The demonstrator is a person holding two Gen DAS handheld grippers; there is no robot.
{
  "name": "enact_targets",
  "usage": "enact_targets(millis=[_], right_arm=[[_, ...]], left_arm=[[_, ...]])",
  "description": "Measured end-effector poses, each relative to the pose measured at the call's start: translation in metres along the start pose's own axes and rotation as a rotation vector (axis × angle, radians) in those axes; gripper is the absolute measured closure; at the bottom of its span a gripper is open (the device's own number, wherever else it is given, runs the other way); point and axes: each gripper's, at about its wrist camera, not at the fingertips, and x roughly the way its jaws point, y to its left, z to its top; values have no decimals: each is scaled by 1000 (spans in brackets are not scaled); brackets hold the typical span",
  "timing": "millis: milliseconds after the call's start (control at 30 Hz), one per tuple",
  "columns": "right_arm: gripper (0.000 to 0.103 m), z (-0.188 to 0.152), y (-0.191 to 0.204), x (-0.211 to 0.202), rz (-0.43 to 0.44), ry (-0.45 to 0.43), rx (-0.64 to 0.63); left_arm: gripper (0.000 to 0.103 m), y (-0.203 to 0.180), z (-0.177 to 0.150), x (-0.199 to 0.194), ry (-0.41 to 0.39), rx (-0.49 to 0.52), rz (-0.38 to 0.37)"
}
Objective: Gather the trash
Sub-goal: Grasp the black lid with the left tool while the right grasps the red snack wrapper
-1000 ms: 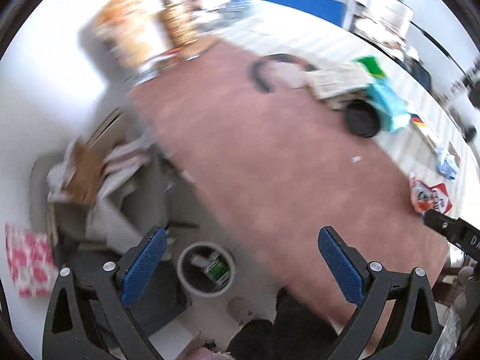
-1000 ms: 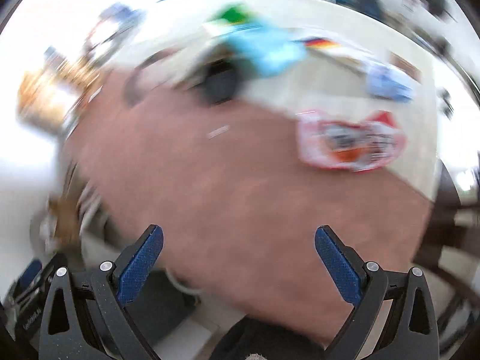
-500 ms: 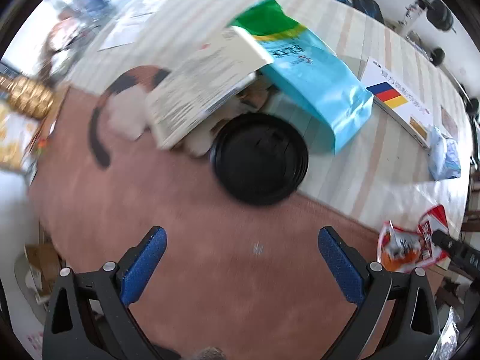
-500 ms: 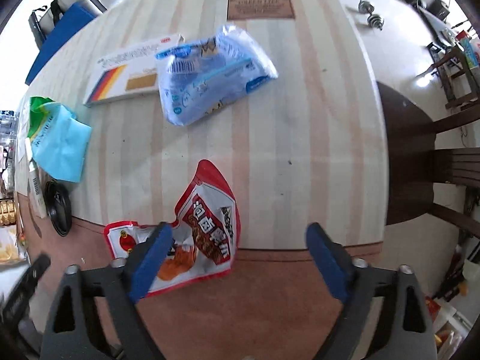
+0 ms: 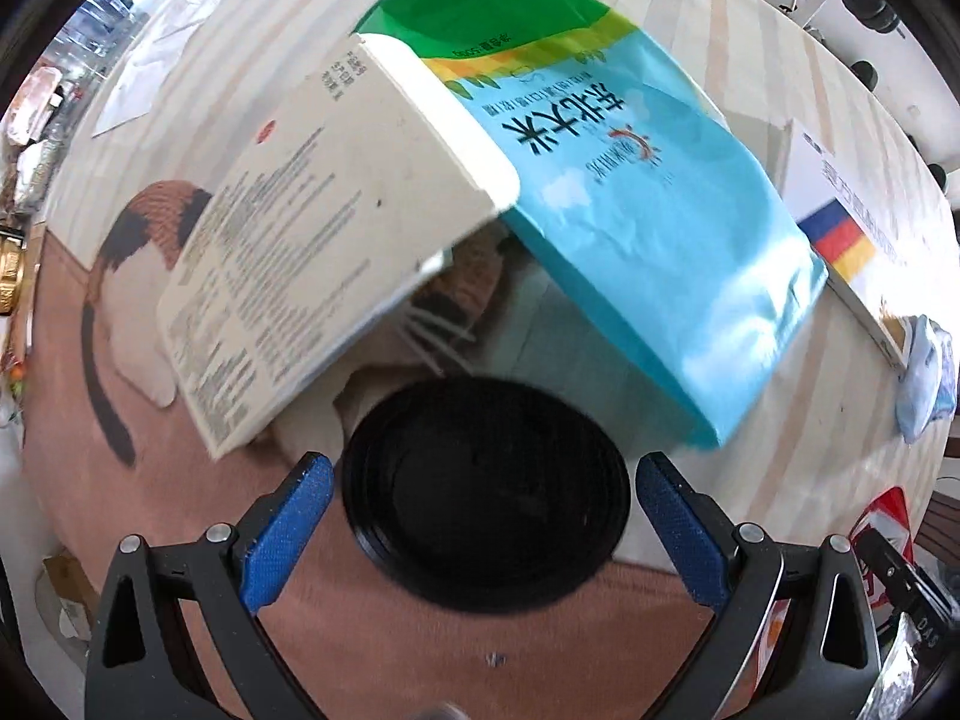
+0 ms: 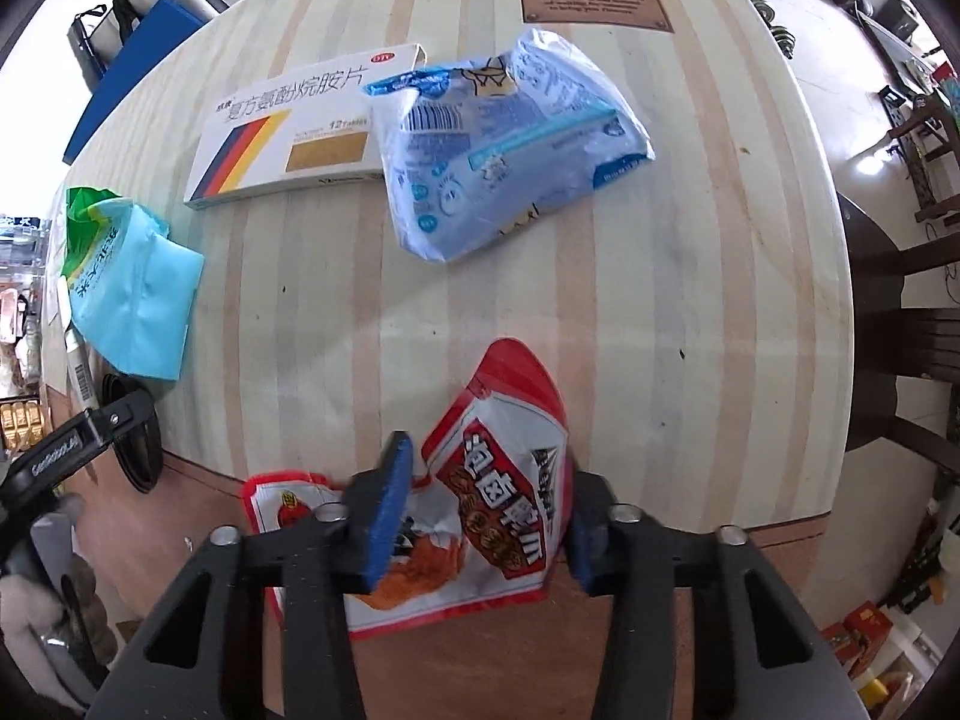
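Two grippers point down at the desk, each over one piece of trash. The right gripper straddles a crumpled red-and-white snack wrapper that lies at the near edge of the striped desk surface, partly over the brown border. Its jaws are closing with the wrapper between them; the left pad touches the crumpled foil, and contact at the right pad cannot be confirmed. The wrapper bears large white Chinese characters on a dark panel.

The left gripper has its jaws spread wide to either side of a round black lid, which lies flat where the striped surface meets the brown border. The pads do not touch it.

Just beyond the lid, a cream carton printed with fine, unreadable text sits tilted, overlapping a blue-and-green bag with white Chinese characters. A cat-shaped mat lies partly under the carton.

Farther along the desk, a white medicine box shows black, red and yellow stripes, Chinese characters and "12 Tablets". A crumpled pale-blue bag with a barcode overlaps its end. A brown plaque reads "GREEN LIFE".
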Motion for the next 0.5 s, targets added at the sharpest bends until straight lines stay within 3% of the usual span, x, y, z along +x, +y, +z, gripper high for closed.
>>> enact_targets(millis=[67,100,233,500], right_arm=[[66,1,0,0,-1,-3,5],[86,0,1,0,-8,-9,5],[91,7,2,-4,6,-17,-5],[94,-6,2,-27,50,-44,-34]], left_arm=[[2,-2,5,4,0,0,-3],[10,-2,6,4,-6,-1,-7],[18,5,1,-4,-44,0,-27],[18,8,-35,-32,-96,-24,-45]])
